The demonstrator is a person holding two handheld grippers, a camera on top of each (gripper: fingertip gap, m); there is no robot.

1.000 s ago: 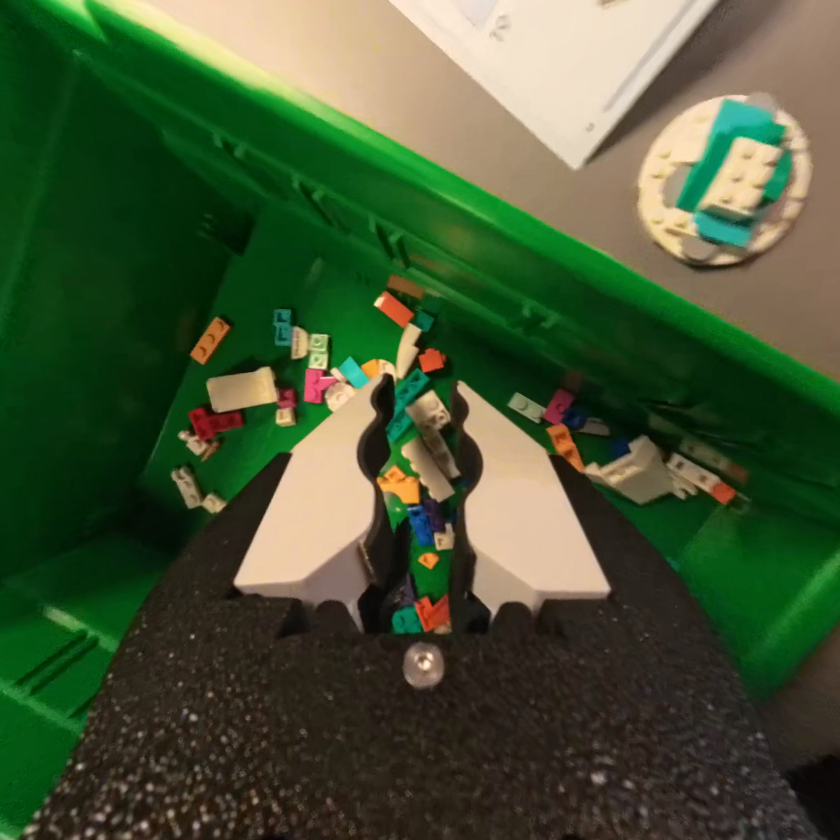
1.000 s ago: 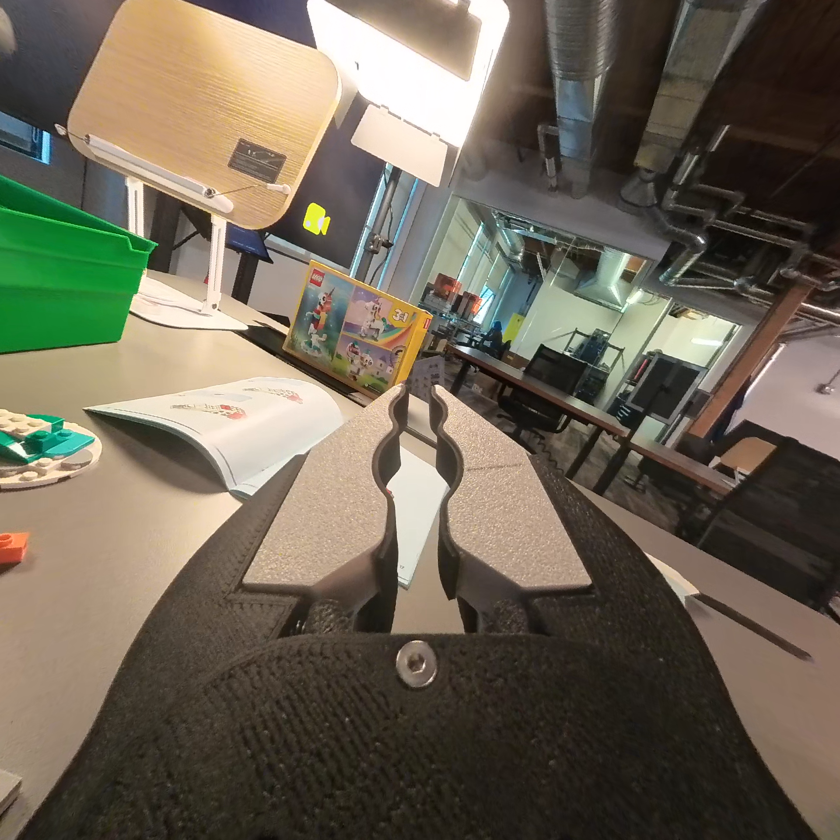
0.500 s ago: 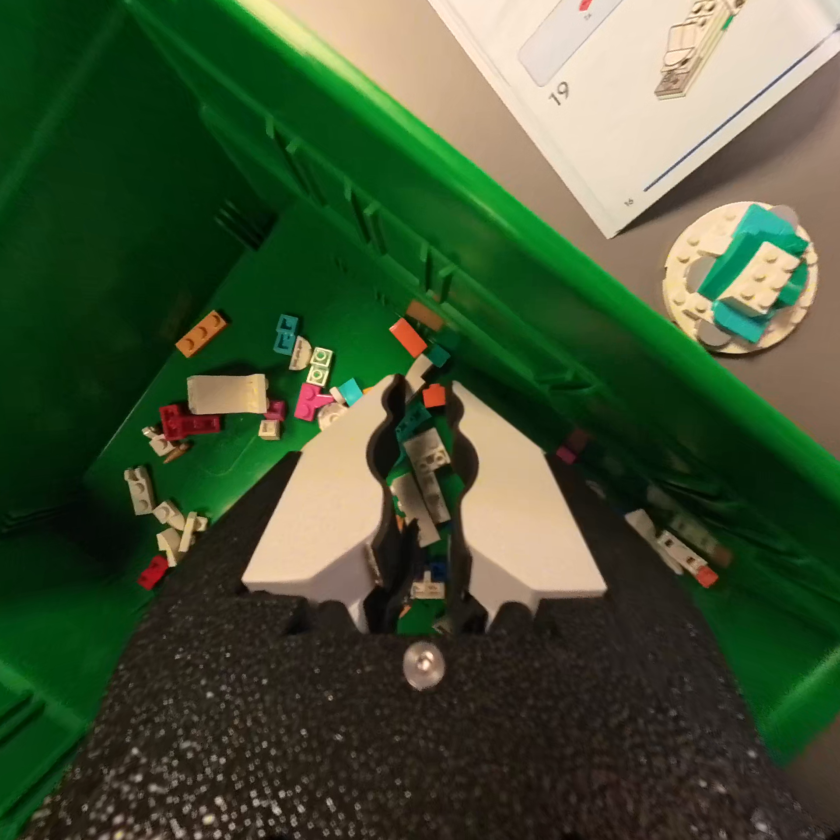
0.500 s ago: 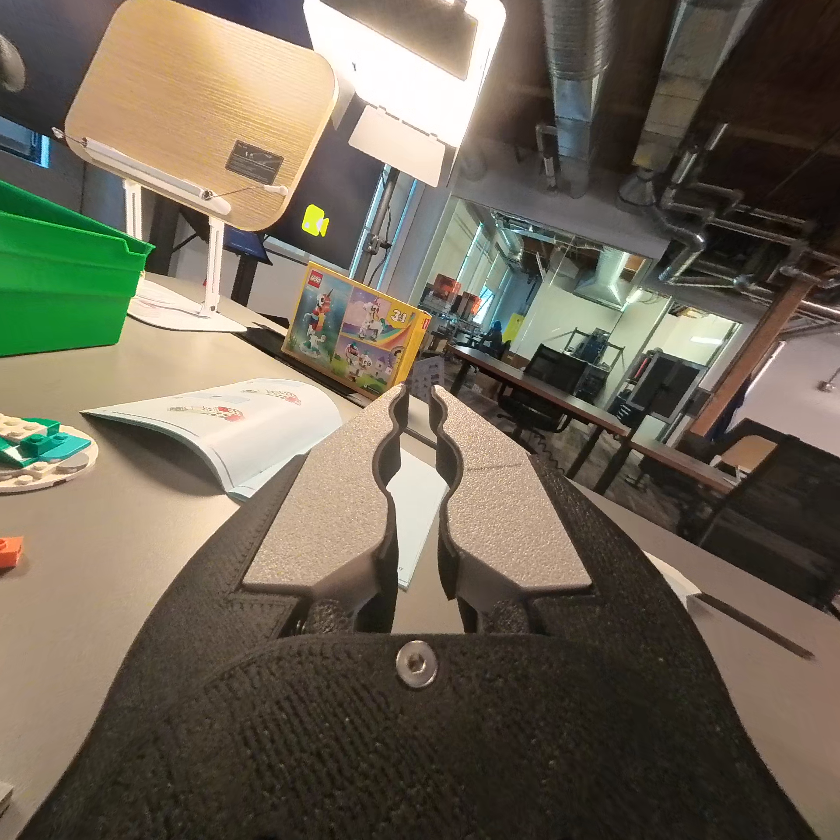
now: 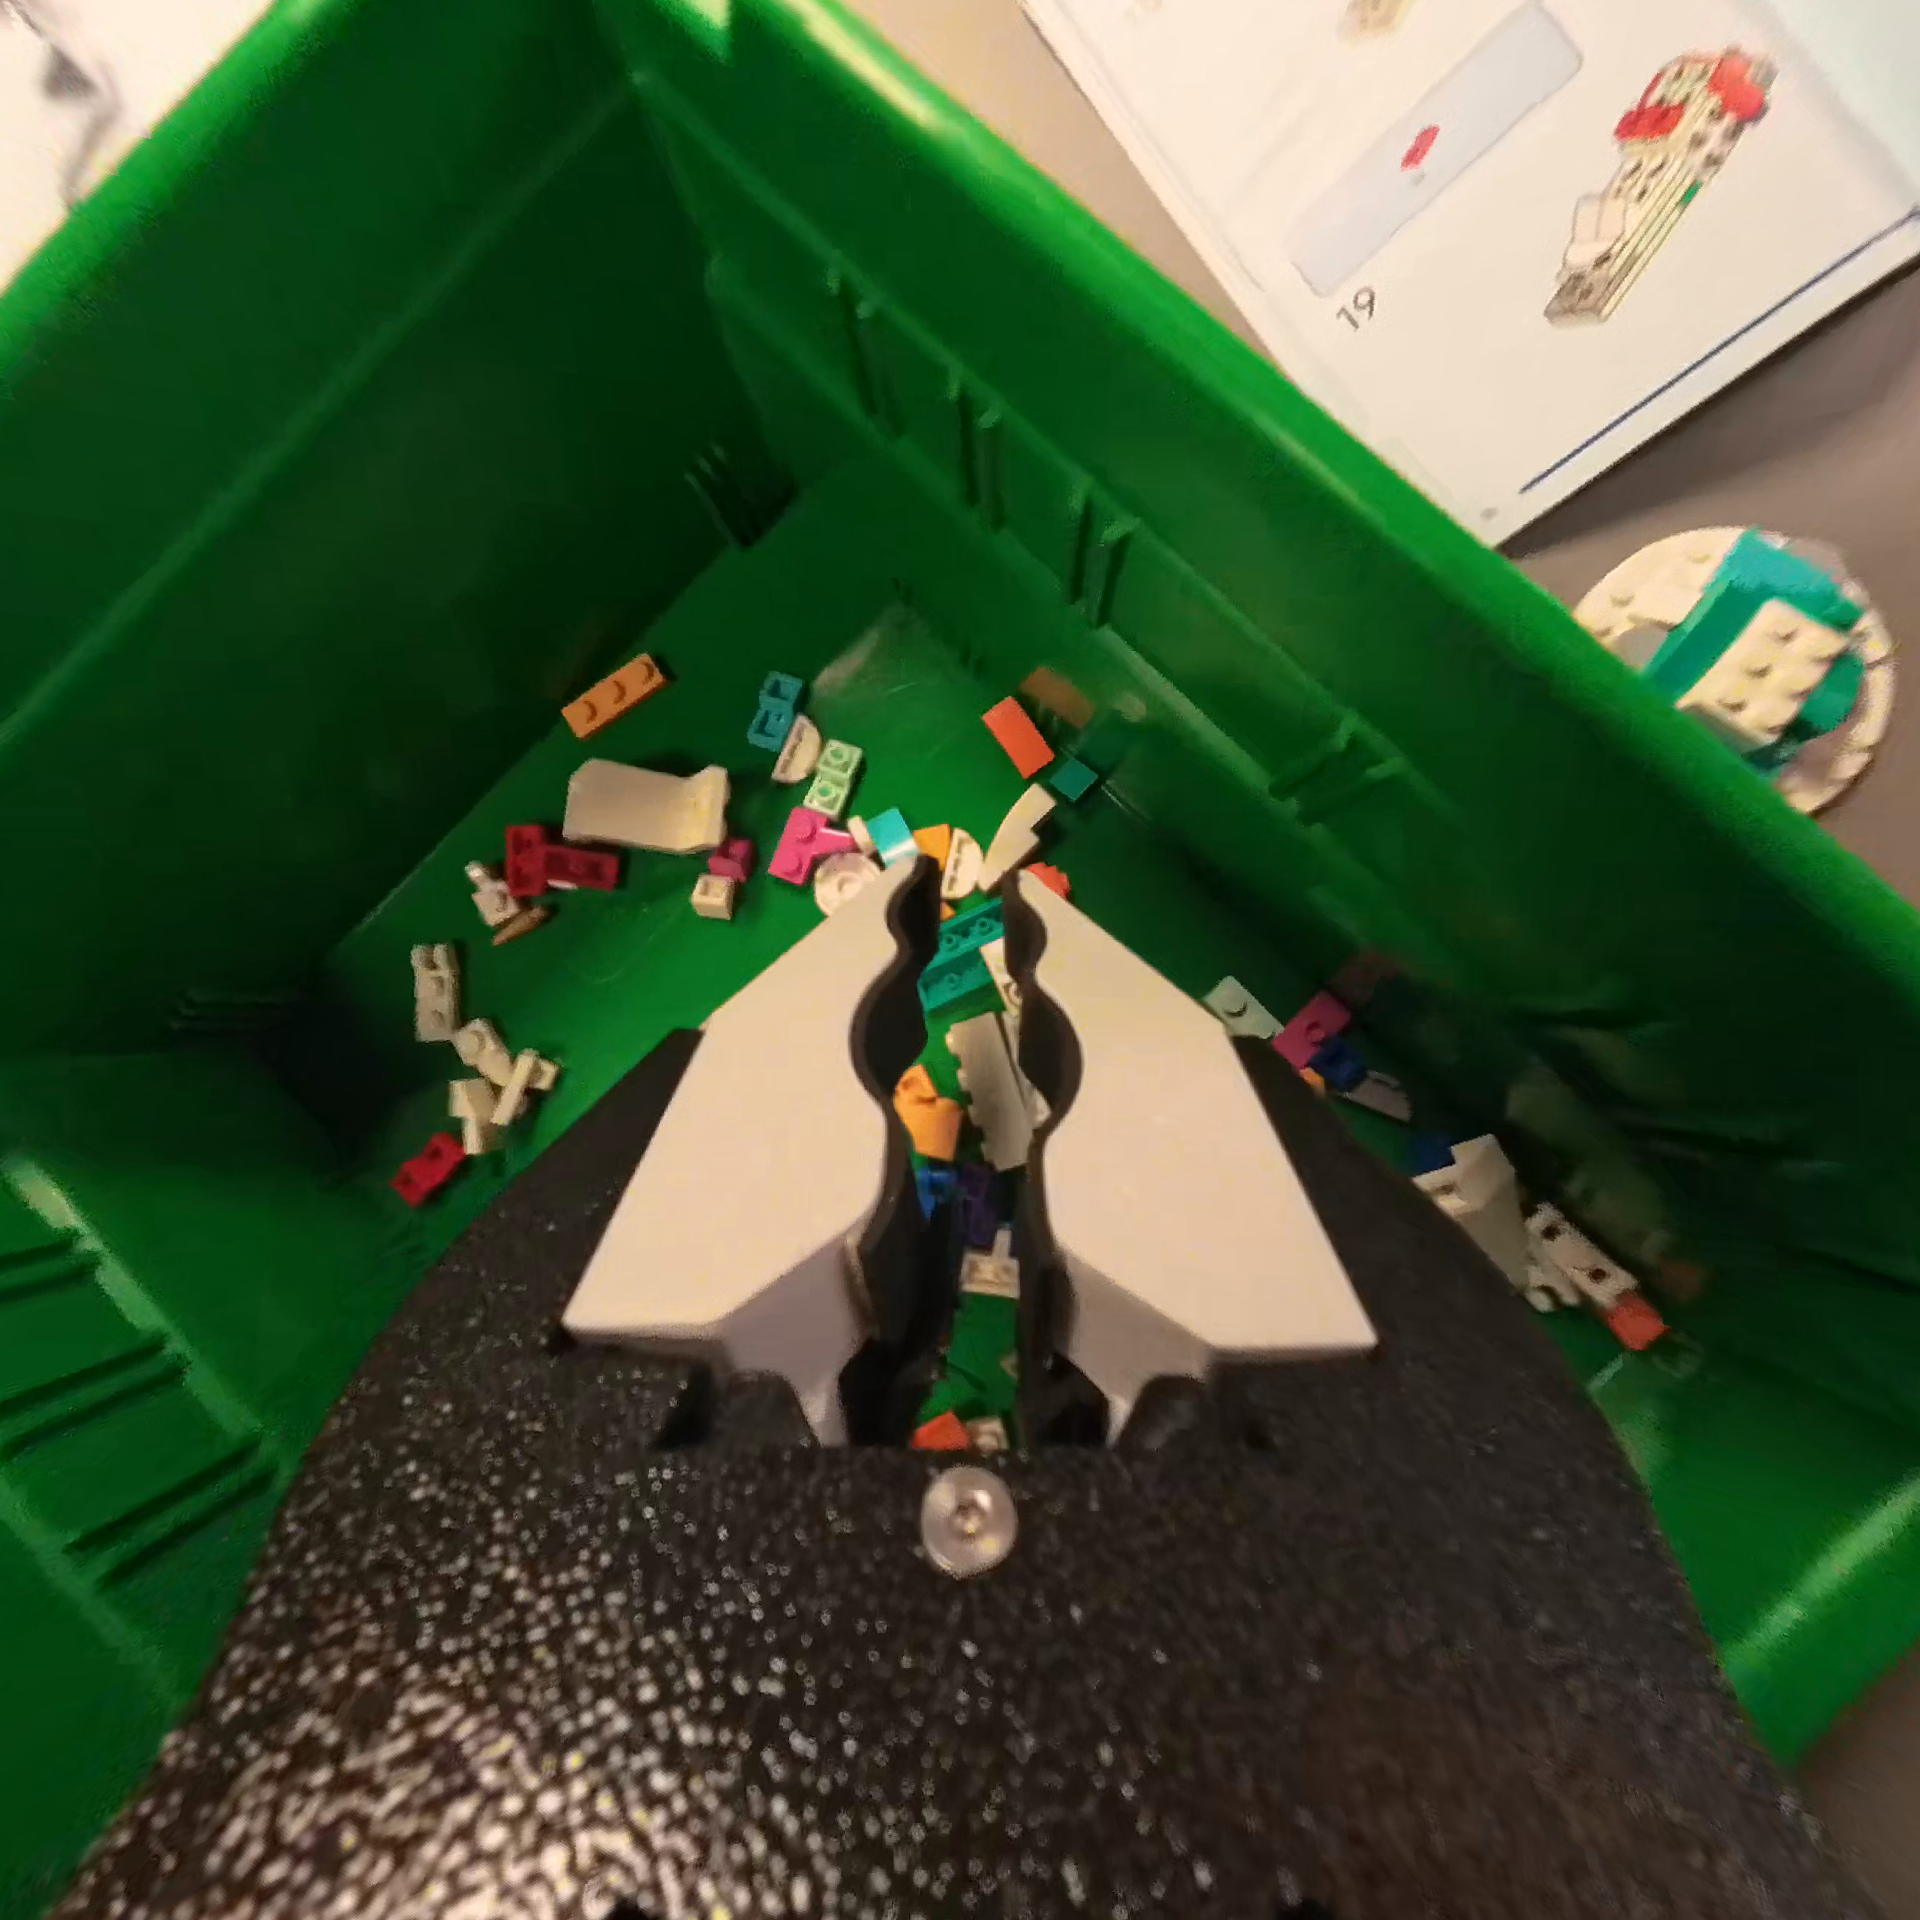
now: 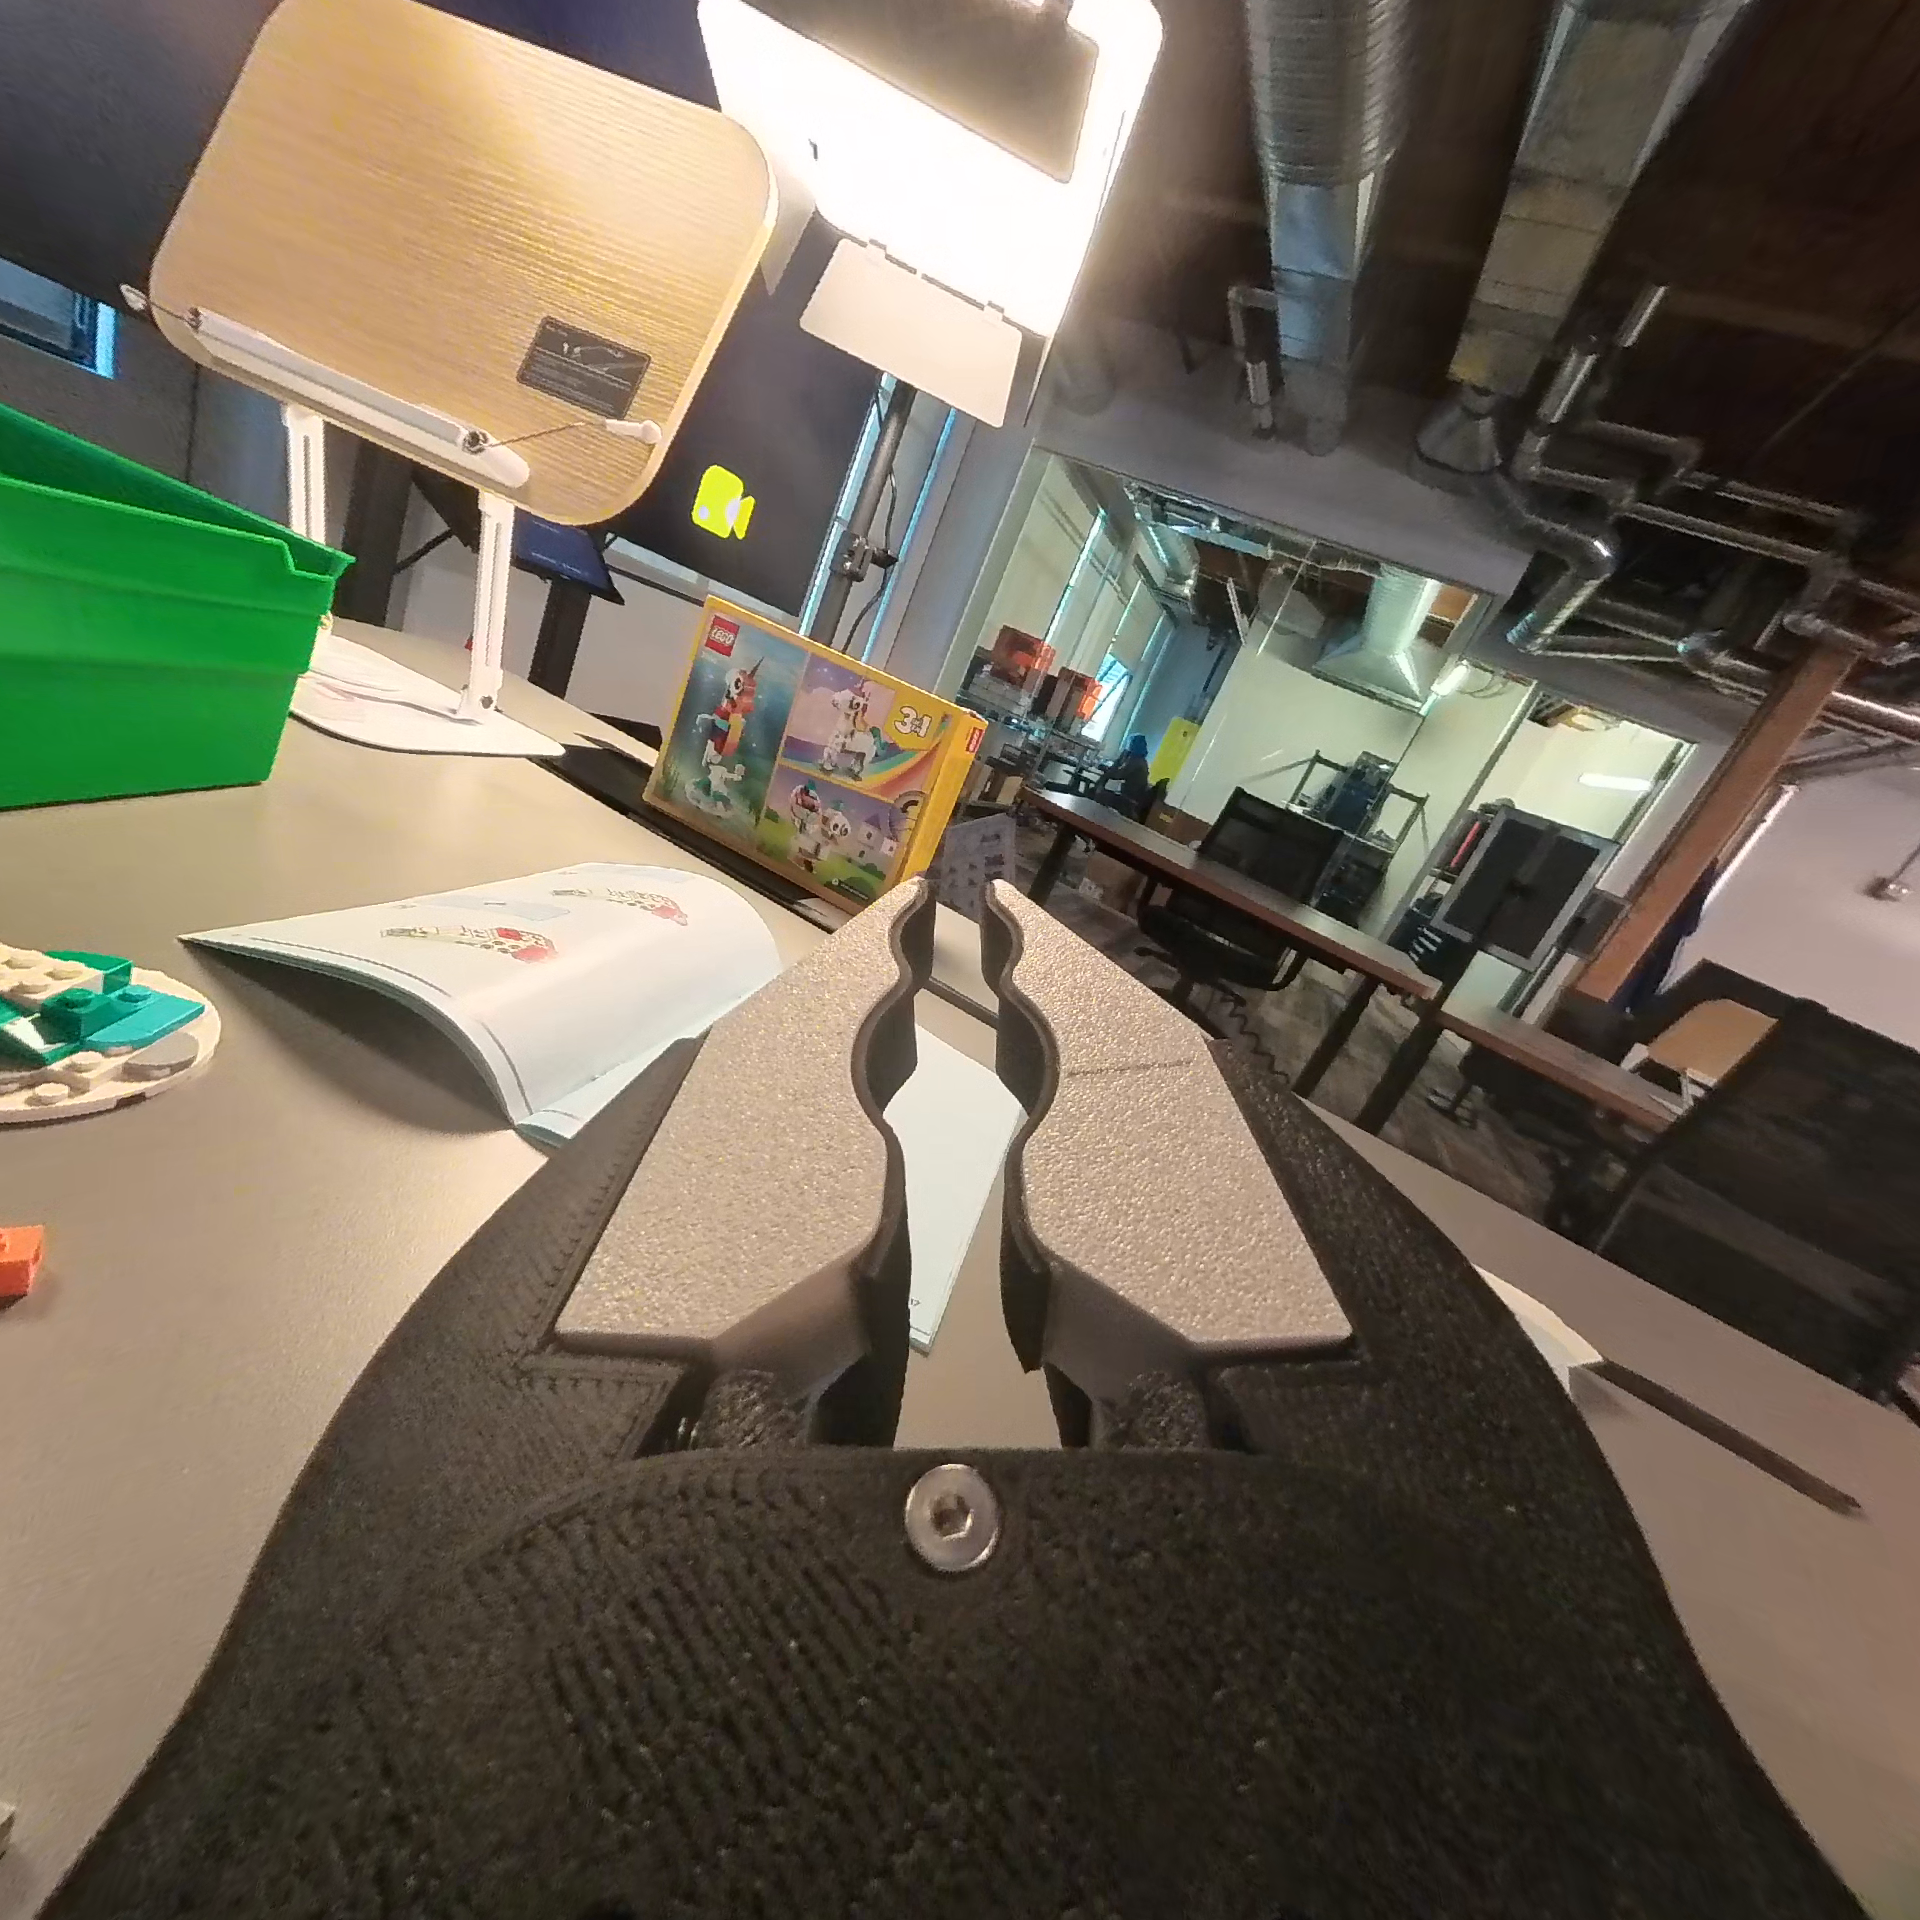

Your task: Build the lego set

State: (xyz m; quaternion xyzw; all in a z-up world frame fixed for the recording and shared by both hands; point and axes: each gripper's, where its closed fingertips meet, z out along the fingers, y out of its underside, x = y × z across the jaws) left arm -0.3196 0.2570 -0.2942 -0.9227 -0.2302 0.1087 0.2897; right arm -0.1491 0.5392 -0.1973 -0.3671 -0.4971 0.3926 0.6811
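My left gripper [image 5: 968,885] hangs over the inside of a green bin [image 5: 1143,312], its jaws a narrow gap apart and empty. Loose bricks lie on the bin floor: teal bricks [image 5: 961,966] just under the fingertips, a big white piece [image 5: 644,805], an orange plate [image 5: 613,696], a magenta brick [image 5: 805,842]. The partial build, a round white plate with teal and white bricks [image 5: 1756,665], sits on the table outside the bin and also shows in the right wrist view [image 6: 62,1029]. My right gripper [image 6: 954,896] hovers low over the table, jaws slightly apart, empty.
An open instruction booklet [image 5: 1507,208] lies beyond the bin, also in the right wrist view [image 6: 540,966]. A red-orange brick [image 6: 21,1252] lies on the grey table. The set's box [image 6: 810,790], a wooden book stand [image 6: 457,260] and the bin [image 6: 135,665] stand farther back. Tip to tip, the grippers are about 35 centimetres apart. The right gripper is farther from the magenta brick [image 5: 805,842], some 35 centimetres, than the left, some 4 centimetres. The big white piece [image 5: 644,805] is about 6 centimetres from my left fingertips and 40 centimetres from my right. To the orange plate [image 5: 613,696]: left tips about 9 centimetres, right tips about 40 centimetres.
My left gripper's jaws have narrowed and it has shifted over the bin, bringing more of the booklet into view. The right gripper has barely moved.
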